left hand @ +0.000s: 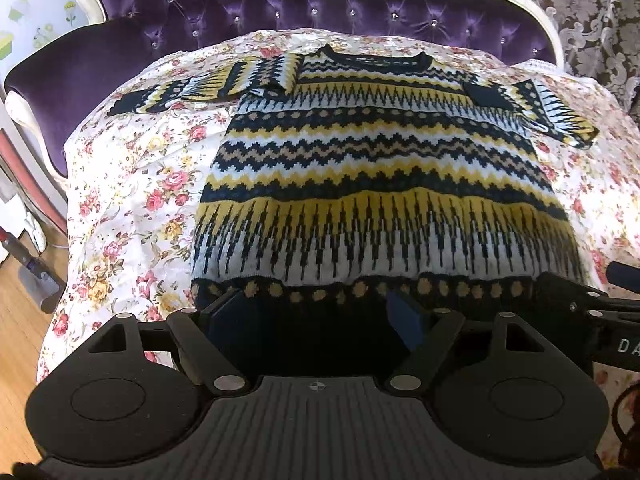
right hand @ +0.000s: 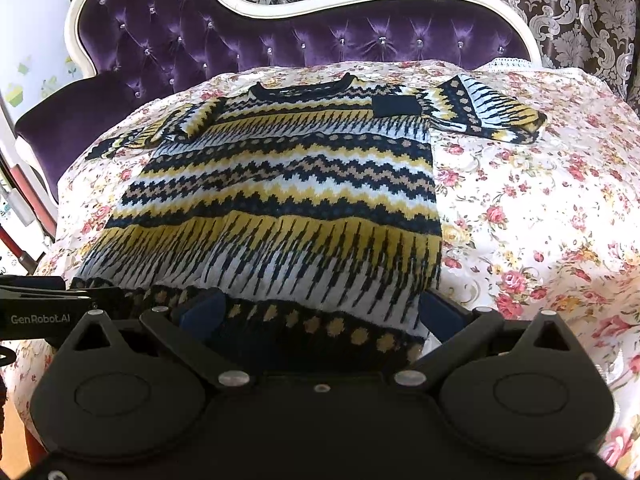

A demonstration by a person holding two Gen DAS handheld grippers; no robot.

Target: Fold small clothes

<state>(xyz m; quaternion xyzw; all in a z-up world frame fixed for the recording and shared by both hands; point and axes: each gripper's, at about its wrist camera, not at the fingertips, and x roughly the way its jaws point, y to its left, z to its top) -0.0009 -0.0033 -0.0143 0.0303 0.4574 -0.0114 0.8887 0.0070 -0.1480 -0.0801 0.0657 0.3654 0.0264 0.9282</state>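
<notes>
A cushioned seat with a tufted purple velvet back (left hand: 320, 12) in a white curved frame carries everything. A white cotton cover printed with pink and yellow roses (left hand: 132, 200) is spread over it. Directly on that cover lies a knitted sweater in navy, yellow and white zigzag bands (left hand: 380, 168), flat, neckline toward the velvet back, both sleeves folded inward.

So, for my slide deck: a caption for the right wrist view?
Right gripper, jaws open, at the hem of a patterned sweater spread on a floral bedspread.
</notes>
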